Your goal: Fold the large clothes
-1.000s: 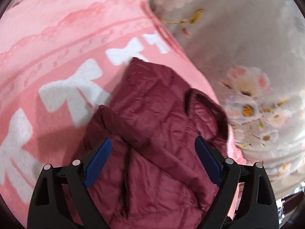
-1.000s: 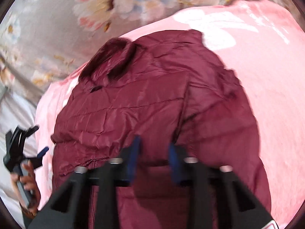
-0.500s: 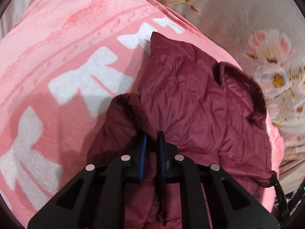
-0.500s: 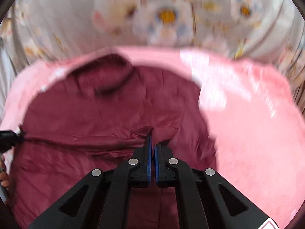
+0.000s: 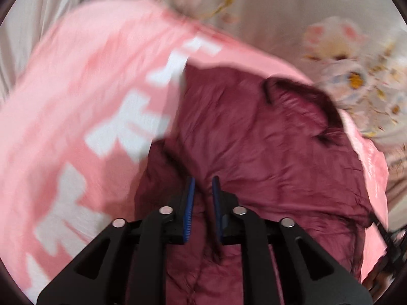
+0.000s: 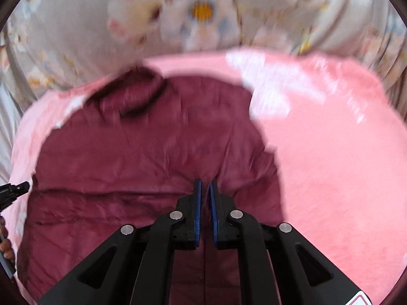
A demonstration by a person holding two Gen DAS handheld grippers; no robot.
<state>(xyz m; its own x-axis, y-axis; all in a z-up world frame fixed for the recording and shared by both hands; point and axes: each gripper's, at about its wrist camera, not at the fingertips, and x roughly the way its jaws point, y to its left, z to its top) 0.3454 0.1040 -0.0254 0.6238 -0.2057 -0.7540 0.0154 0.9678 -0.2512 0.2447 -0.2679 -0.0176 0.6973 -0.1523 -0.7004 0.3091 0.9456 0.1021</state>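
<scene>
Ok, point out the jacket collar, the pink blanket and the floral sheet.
jacket collar (image 5: 300,94): left wrist view, dark folded rim.
pink blanket (image 6: 343,165): right wrist view, bare pink stretch.
floral sheet (image 6: 203,10): right wrist view, flower centre.

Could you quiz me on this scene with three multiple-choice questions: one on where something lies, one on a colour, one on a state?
1. The jacket lies on:
A. a pink blanket
B. a wooden floor
C. a chair

2. The jacket's colour:
A. navy
B. maroon
C. green

3. The right tool is:
A. wide open, empty
B. out of view
C. pinching jacket fabric

Answers: 1 A, pink blanket shows on both sides of the jacket. 2 B, it is dark red all over. 3 C, the blue pads stand close together with cloth bunched between.
</scene>
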